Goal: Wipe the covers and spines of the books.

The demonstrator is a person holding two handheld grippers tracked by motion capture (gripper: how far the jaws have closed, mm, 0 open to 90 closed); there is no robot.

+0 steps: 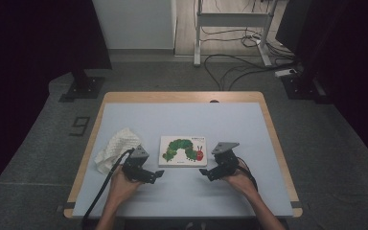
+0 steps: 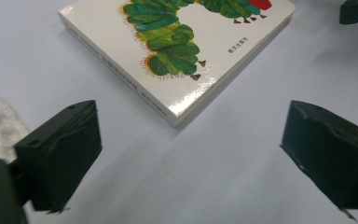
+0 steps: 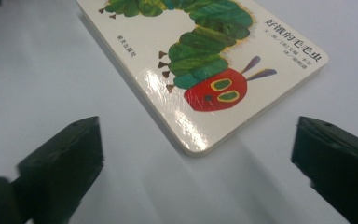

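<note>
Left tongs (image 1: 159, 174) and right tongs (image 1: 202, 172) spread wide, pinching nothing, poised at the near corners of the book (image 1: 182, 151). Book lying flat and closed mid-desk (image 1: 249, 120), cover up, not touched by either. Looks like the approach step; next move probably calls for sliding in and closing on a corner or edge. One book, one crumpled white cloth (image 1: 115, 148) left of book.

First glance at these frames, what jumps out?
The caterpillar picture book lies closed and flat at the middle of the pale blue table, its green body and red head the brightest colour in sight. The left tool and right tool flank its near corners, both open and apart from it. A crumpled white cloth lies left of the book.
</note>
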